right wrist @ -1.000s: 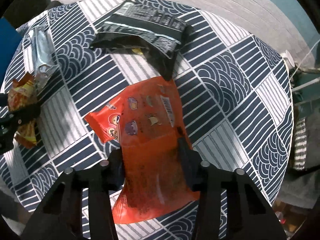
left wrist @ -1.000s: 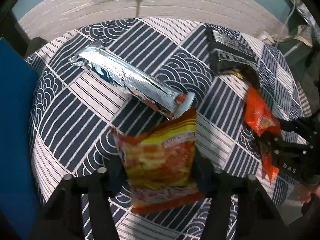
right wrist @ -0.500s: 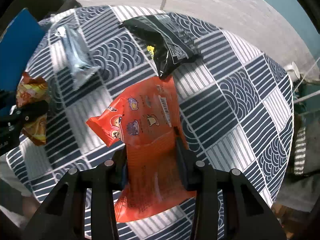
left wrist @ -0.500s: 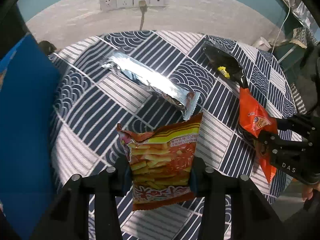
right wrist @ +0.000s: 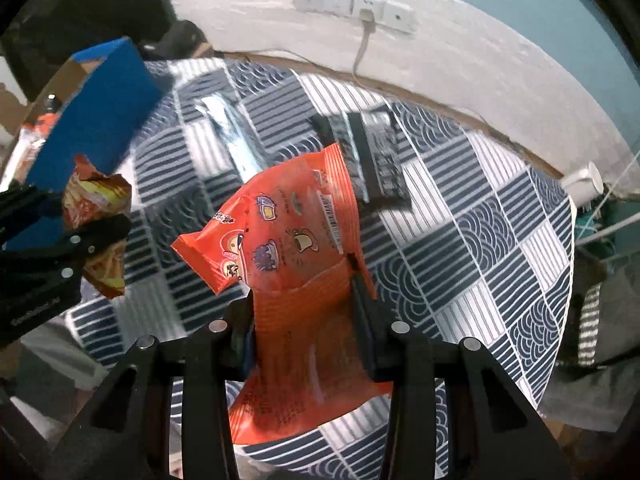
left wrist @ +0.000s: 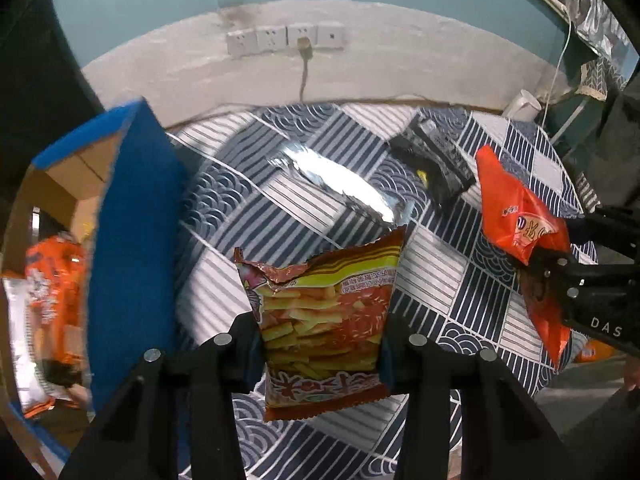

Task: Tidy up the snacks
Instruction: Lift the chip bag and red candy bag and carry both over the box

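Above the patterned tablecloth (left wrist: 440,280), a fries packet (left wrist: 324,320) is clamped by the left gripper (left wrist: 320,344) and an orange packet (right wrist: 296,272) by the right gripper (right wrist: 304,320); a blue box (left wrist: 132,240) is seen at left, while silver (left wrist: 344,184) and black (left wrist: 436,156) packets lie farther off.

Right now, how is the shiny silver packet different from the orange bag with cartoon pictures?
The shiny silver packet lies flat on the patterned tablecloth; the orange bag with cartoon pictures is pinched up in the right gripper. The silver packet is long, narrow and mirror-like; the orange bag is wider, crumpled and printed. Both are sealed snack packs.
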`<move>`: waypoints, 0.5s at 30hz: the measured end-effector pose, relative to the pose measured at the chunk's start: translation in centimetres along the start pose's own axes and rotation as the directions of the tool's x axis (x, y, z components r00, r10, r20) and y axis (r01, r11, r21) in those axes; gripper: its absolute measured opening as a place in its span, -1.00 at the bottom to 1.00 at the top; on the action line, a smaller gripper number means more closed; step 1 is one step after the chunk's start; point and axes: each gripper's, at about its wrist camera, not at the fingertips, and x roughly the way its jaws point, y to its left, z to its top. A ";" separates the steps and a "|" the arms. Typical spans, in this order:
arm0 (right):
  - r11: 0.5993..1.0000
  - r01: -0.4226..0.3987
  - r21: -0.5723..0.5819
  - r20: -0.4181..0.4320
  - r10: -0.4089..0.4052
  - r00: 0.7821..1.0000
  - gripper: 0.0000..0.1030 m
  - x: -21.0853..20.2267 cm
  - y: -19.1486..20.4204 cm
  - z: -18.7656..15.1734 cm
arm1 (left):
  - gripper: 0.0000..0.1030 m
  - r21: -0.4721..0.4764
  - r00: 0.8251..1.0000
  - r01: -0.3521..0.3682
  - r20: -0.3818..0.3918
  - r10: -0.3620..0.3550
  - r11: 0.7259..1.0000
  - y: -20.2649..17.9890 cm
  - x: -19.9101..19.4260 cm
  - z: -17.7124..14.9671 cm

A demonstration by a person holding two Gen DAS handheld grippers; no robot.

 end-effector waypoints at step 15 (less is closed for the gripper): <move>0.998 -0.034 -0.052 0.101 0.039 0.994 -0.27 -4.6 3.4 2.3 | -0.13 0.009 0.993 -0.023 0.117 0.021 1.000 2.2 -5.8 -0.3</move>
